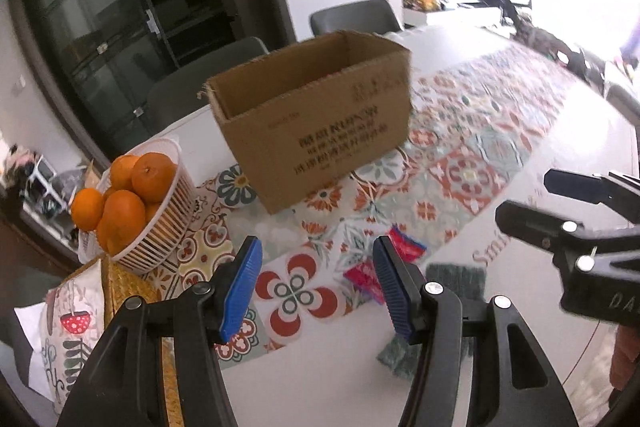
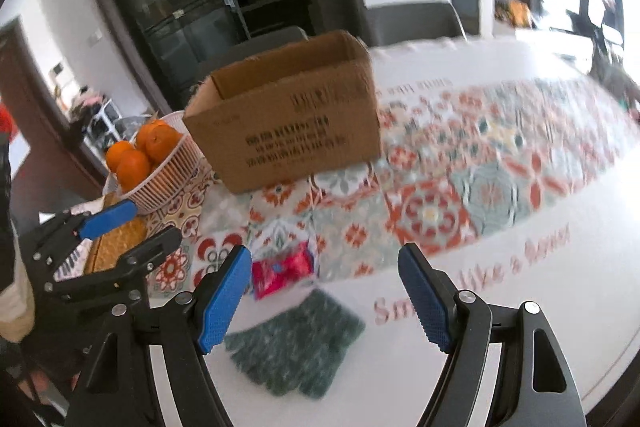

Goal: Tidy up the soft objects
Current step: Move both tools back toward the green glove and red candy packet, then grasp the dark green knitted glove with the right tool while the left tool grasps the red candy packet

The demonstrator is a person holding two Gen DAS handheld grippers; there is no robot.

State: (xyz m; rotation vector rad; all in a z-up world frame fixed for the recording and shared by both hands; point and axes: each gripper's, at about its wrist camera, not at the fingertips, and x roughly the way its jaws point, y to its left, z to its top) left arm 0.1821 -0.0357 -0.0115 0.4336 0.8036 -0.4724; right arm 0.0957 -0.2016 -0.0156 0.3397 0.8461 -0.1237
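A green knitted glove (image 2: 296, 343) lies flat on the white tablecloth, just below my right gripper (image 2: 324, 299), whose jaws stand open and empty above it. A red packet (image 2: 282, 269) lies beyond the glove on the patterned runner. In the left wrist view my left gripper (image 1: 316, 287) is open with nothing between its blue pads; the red packet (image 1: 404, 247) and the glove (image 1: 456, 277) show behind its right finger, partly hidden. An open cardboard box (image 1: 320, 115) stands further back; I also see the box (image 2: 288, 119) in the right wrist view.
A white basket of oranges (image 1: 156, 223) sits left of the box, with a woven mat (image 1: 128, 291) and a printed cushion (image 1: 70, 331) at the table's left edge. Dark chairs (image 1: 356, 17) stand behind the table. The right gripper (image 1: 568, 227) shows at the right.
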